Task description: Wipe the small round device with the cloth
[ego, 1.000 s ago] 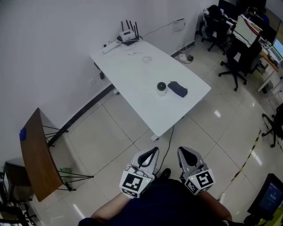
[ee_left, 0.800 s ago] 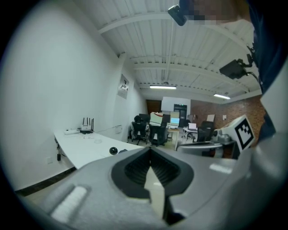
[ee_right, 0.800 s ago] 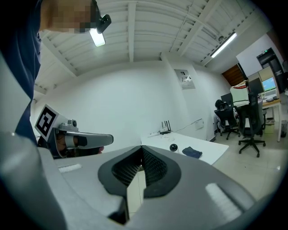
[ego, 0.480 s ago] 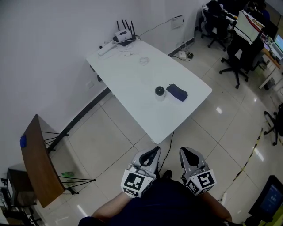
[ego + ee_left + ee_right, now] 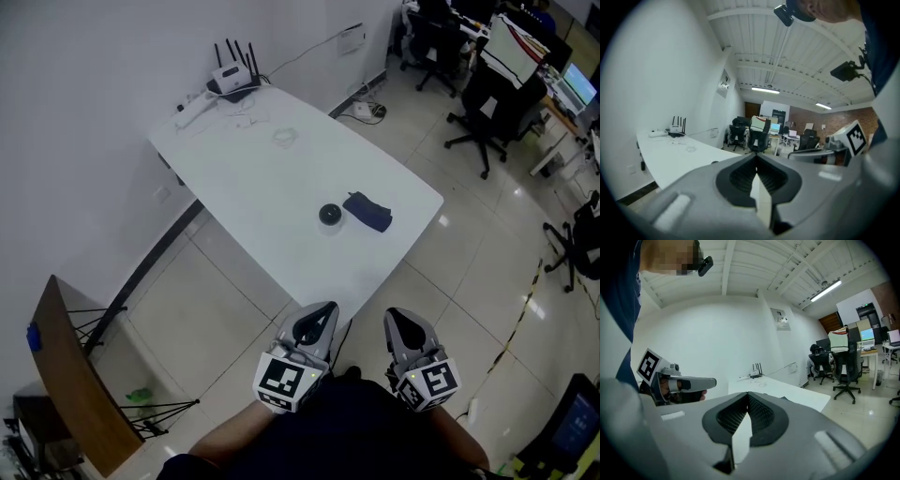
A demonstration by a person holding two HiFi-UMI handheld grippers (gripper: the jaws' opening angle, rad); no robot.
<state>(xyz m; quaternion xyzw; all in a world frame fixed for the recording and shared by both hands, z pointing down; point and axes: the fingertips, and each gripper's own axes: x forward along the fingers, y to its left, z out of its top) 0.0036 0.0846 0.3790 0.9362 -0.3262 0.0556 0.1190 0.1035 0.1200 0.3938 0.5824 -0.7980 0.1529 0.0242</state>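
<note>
Person has stepped closer to the desk (image 5: pixel 253 169), where the small round device (image 5: pixel 330 214) sits just beside the dark cloth (image 5: pixel 368 212), but left claw (image 5: pixel 317 322) and right claw (image 5: pixel 403 328) are both closed, empty, well short, so wiping hasn't started.

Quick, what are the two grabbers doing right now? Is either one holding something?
Left gripper: closed, holding nothing.
Right gripper: closed, holding nothing.
</note>
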